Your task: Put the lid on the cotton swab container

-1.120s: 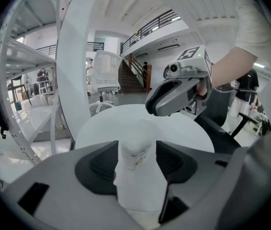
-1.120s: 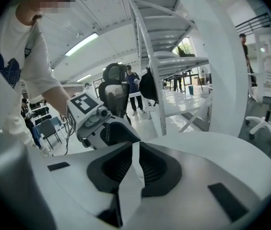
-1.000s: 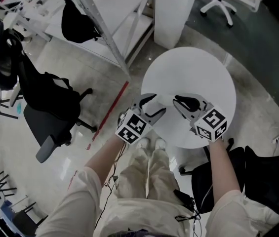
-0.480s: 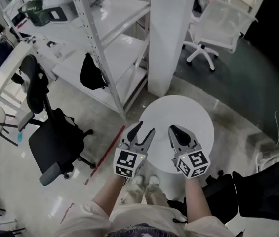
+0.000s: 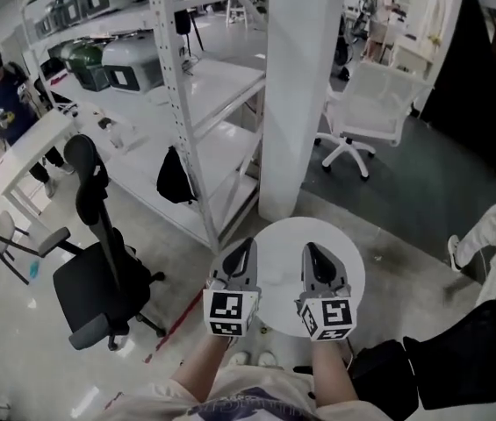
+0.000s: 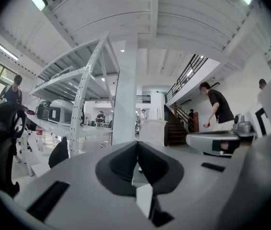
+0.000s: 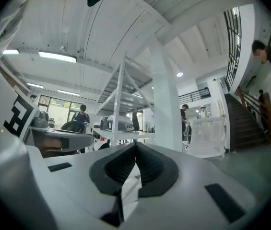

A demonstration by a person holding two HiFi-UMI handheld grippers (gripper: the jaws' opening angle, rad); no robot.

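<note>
Round table [image 5: 355,268], pillar [image 5: 300,103] by far edge | left gripper [image 5: 248,243], right gripper [image 5: 308,246]: fingers just closed, empty

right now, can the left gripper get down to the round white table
Probably yes: the left gripper is held over the round white table with nothing between them, though its fingers have just closed on nothing.

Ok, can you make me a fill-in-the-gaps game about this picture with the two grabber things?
1. In the head view, the left gripper and the right gripper, each with a marker cube, show in front of a round ___ table.
2. Both grippers' jaws are ___, with nothing between them.
3. The black office chair stands on the ___ side of the head view.
Missing words: white; shut; left.
Both pairs of jaws have just been closing, on nothing.
</note>
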